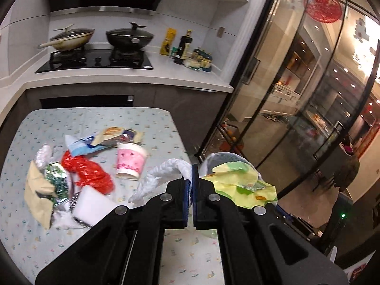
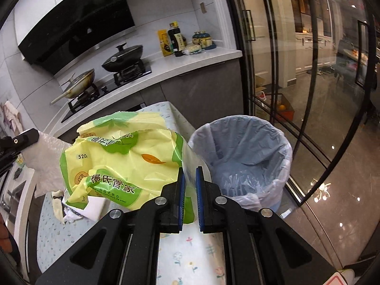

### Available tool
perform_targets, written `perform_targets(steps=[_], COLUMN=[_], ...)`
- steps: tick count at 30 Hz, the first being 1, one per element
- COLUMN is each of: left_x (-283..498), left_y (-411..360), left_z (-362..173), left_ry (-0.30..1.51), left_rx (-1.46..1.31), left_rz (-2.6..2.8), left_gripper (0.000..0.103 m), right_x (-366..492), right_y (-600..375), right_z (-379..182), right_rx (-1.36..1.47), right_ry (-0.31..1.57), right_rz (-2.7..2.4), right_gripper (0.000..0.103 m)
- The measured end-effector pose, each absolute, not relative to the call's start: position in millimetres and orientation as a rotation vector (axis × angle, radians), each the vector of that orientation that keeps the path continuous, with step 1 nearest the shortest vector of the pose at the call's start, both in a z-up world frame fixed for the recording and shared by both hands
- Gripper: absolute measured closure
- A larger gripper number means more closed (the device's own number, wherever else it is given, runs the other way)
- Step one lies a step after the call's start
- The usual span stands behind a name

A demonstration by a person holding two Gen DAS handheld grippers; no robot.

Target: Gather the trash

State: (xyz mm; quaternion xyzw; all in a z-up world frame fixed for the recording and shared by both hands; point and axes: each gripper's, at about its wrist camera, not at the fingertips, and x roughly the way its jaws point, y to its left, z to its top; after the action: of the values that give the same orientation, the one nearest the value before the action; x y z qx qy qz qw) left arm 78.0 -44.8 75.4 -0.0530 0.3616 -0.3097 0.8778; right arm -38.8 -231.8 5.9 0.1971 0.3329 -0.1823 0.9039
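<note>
Yellow-and-green plastic, crinkled and printed with Chinese lettering, hangs from the right gripper [image 2: 189, 185], whose blue-padded jaws stand nearly shut on a clear edge of this tissue wrapper [image 2: 123, 156]. The wrapper billows up and to the left of the jaws, over the edge of the floral-clothed table [image 2: 190, 244]. The relation that matters lies to the right: the bin [image 2: 244, 156], round, lined with a thin translucent bag and showing nothing inside, stands on the floor just beyond the table's edge, ahead and to the right of the jaws and lower than the wrapper. The right hand is by far the nearer to it, so a short swing rightward over the rim looks like the coming move.

The left gripper [image 1: 191, 185] is closed hard on a twisted white plastic bag [image 1: 161, 175], which trails left and down toward the cloth. Beyond it the rest of the litter lies heaped on the table: a pink paper cup [image 1: 130, 161] tipped on its side, a crumpled red bag [image 1: 87, 171], a glossy green foil packet [image 1: 57, 178], a white foam block [image 1: 92, 204] and flattened snack wrappers [image 1: 114, 135].
</note>
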Motion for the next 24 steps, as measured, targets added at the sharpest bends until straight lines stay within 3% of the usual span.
perform_targets(steps=[14,24], left_x=[100,133], left_y=[-185,-236], left_z=[31,-14], left_ry=[0.893,0.986], left_rx=[-0.071,-0.087], left_rz=[-0.881,-0.908], left_gripper=[0.102,0.101], right_x=[-63,-72], right_y=[-325,-367], right_z=[-21,-41], right_rx=[0.453,0.498], right_ry=[0.692,0.711], right_rz=[-0.665,-0.836], right_gripper=[0.095,0.095])
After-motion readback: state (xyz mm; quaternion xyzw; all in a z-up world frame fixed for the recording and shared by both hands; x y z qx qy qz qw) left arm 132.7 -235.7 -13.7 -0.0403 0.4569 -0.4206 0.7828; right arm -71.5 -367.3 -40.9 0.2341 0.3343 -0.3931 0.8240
